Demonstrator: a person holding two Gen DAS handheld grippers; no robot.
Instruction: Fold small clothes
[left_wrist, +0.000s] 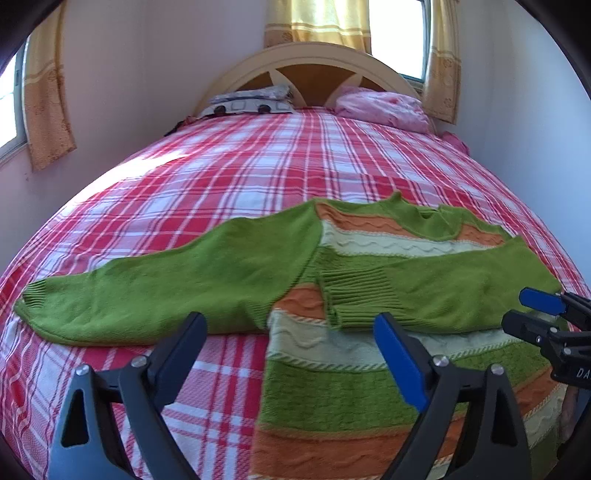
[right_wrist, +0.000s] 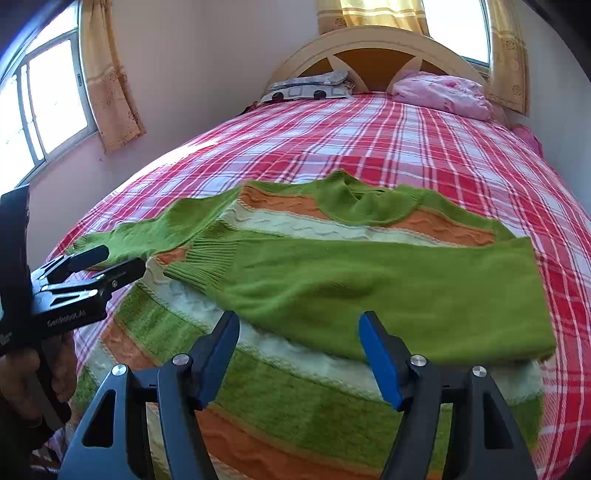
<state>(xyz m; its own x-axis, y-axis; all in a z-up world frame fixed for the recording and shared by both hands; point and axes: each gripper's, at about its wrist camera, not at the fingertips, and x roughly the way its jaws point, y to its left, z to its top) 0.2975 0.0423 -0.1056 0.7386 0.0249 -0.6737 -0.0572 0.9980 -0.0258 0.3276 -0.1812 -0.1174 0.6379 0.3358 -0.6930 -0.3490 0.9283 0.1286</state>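
A small green sweater with orange and cream stripes (left_wrist: 369, 369) lies flat on the plaid bed; it also shows in the right wrist view (right_wrist: 295, 398). Its right sleeve (right_wrist: 388, 288) is folded across the chest. Its left sleeve (left_wrist: 147, 295) lies stretched out to the left. My left gripper (left_wrist: 291, 347) is open and empty, just above the sweater's left side near the armpit. My right gripper (right_wrist: 299, 343) is open and empty, over the folded sleeve. Each gripper shows in the other's view, the right one (left_wrist: 532, 314) and the left one (right_wrist: 107, 266).
The bed has a red and white plaid sheet (left_wrist: 258, 177). A patterned pillow (left_wrist: 251, 101) and a pink pillow (left_wrist: 384, 107) lie at the wooden headboard (left_wrist: 314, 62). Walls with curtained windows flank the bed on both sides.
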